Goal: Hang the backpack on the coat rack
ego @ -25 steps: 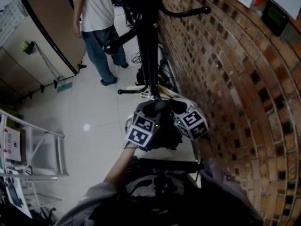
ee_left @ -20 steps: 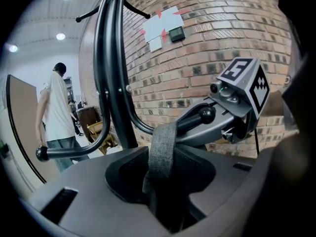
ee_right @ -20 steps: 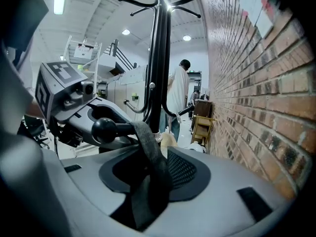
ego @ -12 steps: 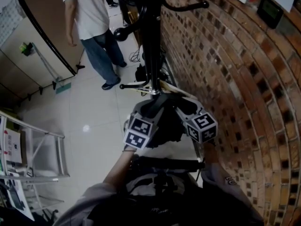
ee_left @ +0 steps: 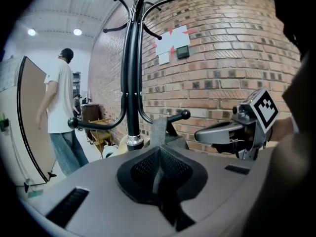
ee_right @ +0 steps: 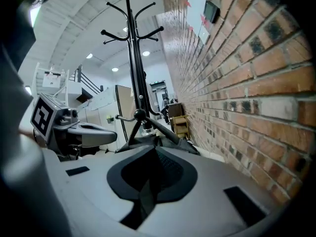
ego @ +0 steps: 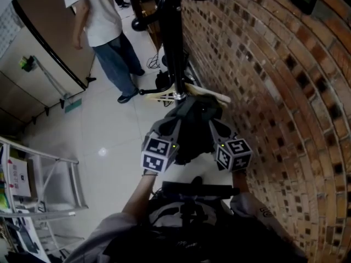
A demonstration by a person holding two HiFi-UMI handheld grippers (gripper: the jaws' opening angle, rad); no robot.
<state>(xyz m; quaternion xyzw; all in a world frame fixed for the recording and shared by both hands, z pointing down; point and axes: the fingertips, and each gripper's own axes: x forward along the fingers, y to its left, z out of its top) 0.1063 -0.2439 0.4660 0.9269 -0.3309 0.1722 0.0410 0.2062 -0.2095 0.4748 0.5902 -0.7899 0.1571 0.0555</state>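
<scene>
Right now the backpack [ego: 192, 126] is held up in the air close to the coat rack [ego: 171, 43], just in front of its black pole and well under its top hooks. The left tongs [ee_left: 159, 174] are squeezed shut on a grey strap [ee_left: 159, 130] of the backpack. The right tongs [ee_right: 150, 177] are squeezed shut on a dark strap [ee_right: 144, 191] of it too. No strap is seen over a hook yet. A low hook with a round ball end [ee_left: 184, 114] sticks out from the coat rack's pole, just past the grey strap. A few things could go wrong from here. A strap could be pulled out of the tongs, because the bag looks heavy and only a thin bit is pinched; then the backpack would be dropped at the foot of the coat rack. The hook could be missed, because the loop is made narrow when both tongs are so close together. The coat rack could be bumped and tipped if the bag is swung into its pole. The right tongs could be scraped on the brick wall [ego: 263, 92], which is very near the coat rack. A person [ego: 104, 32] is standing on the far side of the coat rack and could be hit if it tips.
</scene>
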